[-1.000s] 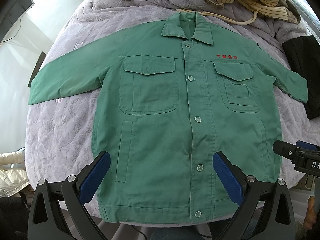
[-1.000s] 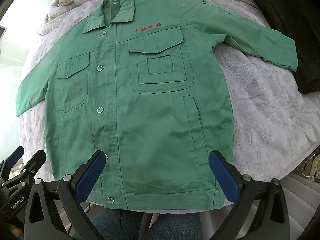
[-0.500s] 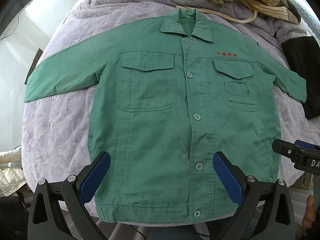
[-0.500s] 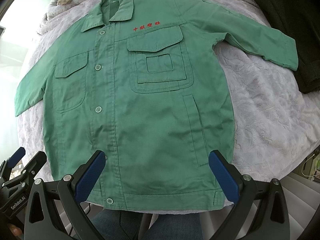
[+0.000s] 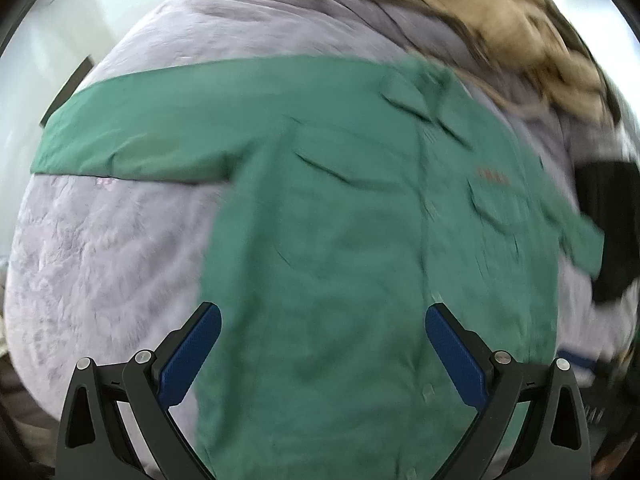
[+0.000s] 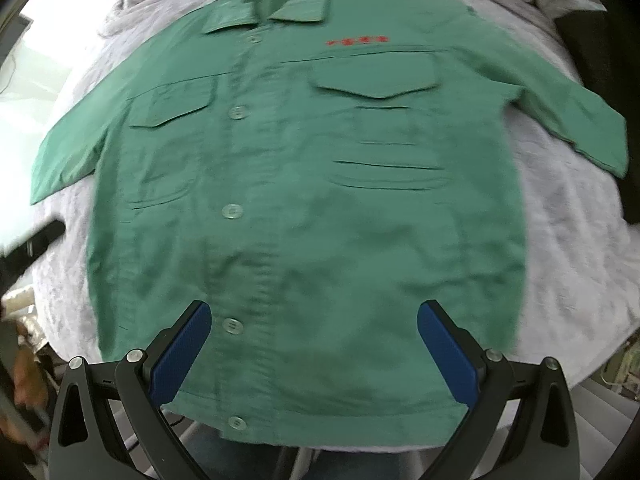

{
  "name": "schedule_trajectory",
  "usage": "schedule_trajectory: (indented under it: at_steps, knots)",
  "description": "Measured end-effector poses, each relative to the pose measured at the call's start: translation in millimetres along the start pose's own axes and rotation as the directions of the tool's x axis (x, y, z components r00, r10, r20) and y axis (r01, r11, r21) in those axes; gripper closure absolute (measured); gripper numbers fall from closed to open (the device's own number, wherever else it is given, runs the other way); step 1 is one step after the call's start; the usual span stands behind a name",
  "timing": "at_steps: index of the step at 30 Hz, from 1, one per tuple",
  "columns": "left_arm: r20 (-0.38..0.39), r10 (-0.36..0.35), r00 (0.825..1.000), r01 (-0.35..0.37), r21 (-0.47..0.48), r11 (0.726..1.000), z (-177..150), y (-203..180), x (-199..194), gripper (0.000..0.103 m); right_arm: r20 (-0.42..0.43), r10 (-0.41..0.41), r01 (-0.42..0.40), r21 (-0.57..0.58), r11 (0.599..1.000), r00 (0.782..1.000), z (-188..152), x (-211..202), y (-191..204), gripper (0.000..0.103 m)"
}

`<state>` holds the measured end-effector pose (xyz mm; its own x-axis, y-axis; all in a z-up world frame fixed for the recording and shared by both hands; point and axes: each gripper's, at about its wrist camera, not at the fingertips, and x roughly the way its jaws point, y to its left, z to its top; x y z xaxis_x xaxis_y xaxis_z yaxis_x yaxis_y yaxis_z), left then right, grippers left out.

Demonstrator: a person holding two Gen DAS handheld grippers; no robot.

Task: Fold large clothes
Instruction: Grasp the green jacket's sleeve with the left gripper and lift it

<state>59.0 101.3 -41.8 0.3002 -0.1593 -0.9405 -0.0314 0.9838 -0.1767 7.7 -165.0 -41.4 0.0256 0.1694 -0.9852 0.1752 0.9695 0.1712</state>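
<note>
A green work jacket (image 6: 304, 184) lies flat and buttoned, front up, on a lilac quilted cover (image 6: 568, 248), collar far, hem near, both sleeves spread. It has two chest pockets and red lettering (image 6: 357, 41). In the blurred left wrist view the jacket (image 5: 360, 248) fills the middle, its long sleeve (image 5: 132, 136) reaching left. My left gripper (image 5: 322, 354) hovers open over the lower left part of the body. My right gripper (image 6: 312, 350) hangs open above the lower front near the button placket. Neither holds anything.
A striped tan garment (image 5: 520, 40) is heaped at the far end of the cover. A black cloth (image 5: 608, 220) lies beyond the right sleeve. The other gripper's tip (image 6: 40, 236) and a hand (image 6: 22, 404) show at the left edge of the right wrist view.
Both grippers moved forward over the jacket, which looks larger now. The left one swung leftward toward the sleeve side, blurring its view. Both stayed open.
</note>
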Motion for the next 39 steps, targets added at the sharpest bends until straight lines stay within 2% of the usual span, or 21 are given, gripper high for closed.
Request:
schedule_trajectory:
  at_steps: [2,5,7,9,13,17,19,23,25,26,27,28,29,30,32,34,36,39]
  knots:
    - [0.057,-0.030,0.998,0.034,-0.079,0.996,17.8,37.0,7.5,0.001,0.011,0.011,-0.011,-0.036,0.999,1.000,3.4,8.6,18.3,0.000]
    - [0.138,0.006,0.990,0.019,-0.179,0.984,39.7,92.3,16.3,0.001,0.014,0.039,-0.037,-0.094,0.995,0.999,9.6,27.1,48.4,0.000]
    - [0.187,0.025,0.982,0.025,-0.259,0.966,52.8,138.5,26.2,0.001,0.006,0.038,-0.037,-0.115,0.993,0.999,12.6,38.4,64.4,0.000]
    - [0.229,0.011,0.973,0.067,-0.329,0.942,62.5,179.4,35.7,0.001,0.006,0.060,-0.059,-0.133,0.989,0.998,16.3,49.1,81.8,0.000]
    - [0.288,0.013,0.958,0.114,-0.422,0.900,74.3,251.0,62.2,0.001,-0.007,0.086,-0.086,-0.162,0.983,0.996,19.4,71.4,105.9,0.000]
    - [0.275,-0.006,0.961,0.143,-0.481,0.865,86.0,289.4,92.1,0.001,-0.058,0.121,-0.129,-0.146,0.981,0.991,21.5,90.6,121.9,0.000]
    - [0.288,-0.002,0.958,0.152,-0.502,0.851,93.8,292.3,100.4,0.001,-0.065,0.149,-0.157,-0.138,0.978,0.987,22.1,90.8,128.8,0.000]
    - [0.339,0.027,0.940,0.154,-0.495,0.855,123.7,296.4,100.2,0.001,-0.045,0.156,-0.161,-0.155,0.975,0.987,22.2,81.8,143.9,0.000]
    - [0.350,0.062,0.935,0.128,-0.493,0.860,133.5,296.2,96.9,0.002,-0.033,0.145,-0.148,-0.154,0.977,0.989,23.2,78.6,147.4,0.000]
    - [0.341,0.082,0.936,0.108,-0.503,0.858,137.2,296.8,96.7,0.019,-0.028,0.140,-0.143,-0.146,0.979,0.990,23.1,76.1,147.5,0.000]
    - [0.319,0.092,0.943,0.092,-0.518,0.850,139.2,299.2,98.0,0.047,-0.025,0.138,-0.141,-0.138,0.980,0.990,23.2,75.2,146.1,0.000]
    - [0.302,0.088,0.949,0.090,-0.529,0.844,141.1,303.9,101.4,0.061,-0.023,0.139,-0.141,-0.124,0.982,0.990,23.0,73.9,144.6,0.000]
    - [0.297,0.080,0.952,0.096,-0.535,0.839,141.7,304.7,104.0,0.084,-0.022,0.144,-0.145,-0.108,0.983,0.989,22.9,72.9,141.4,0.000]
    - [0.310,0.049,0.949,0.130,-0.531,0.837,139.8,309.2,102.3,0.094,-0.022,0.147,-0.148,-0.099,0.984,0.989,22.1,71.9,137.5,0.000]
    - [0.337,0.028,0.941,0.157,-0.510,0.846,140.5,305.7,95.1,0.094,-0.013,0.152,-0.152,-0.084,0.985,0.988,21.0,70.2,128.9,0.000]
    - [0.395,0.014,0.919,0.177,-0.443,0.879,143.3,291.1,76.6,0.094,-0.004,0.159,-0.159,-0.070,0.985,0.987,19.4,68.3,121.3,0.000]
    - [0.460,-0.033,0.887,0.209,-0.339,0.917,153.6,261.9,56.3,0.094,0.012,0.170,-0.169,-0.050,0.984,0.985,18.8,63.1,108.7,0.000]
    - [0.515,-0.137,0.846,0.260,-0.176,0.949,166.9,208.8,30.5,0.094,0.040,0.180,-0.179,-0.024,0.984,0.983,18.9,55.2,88.3,0.000]
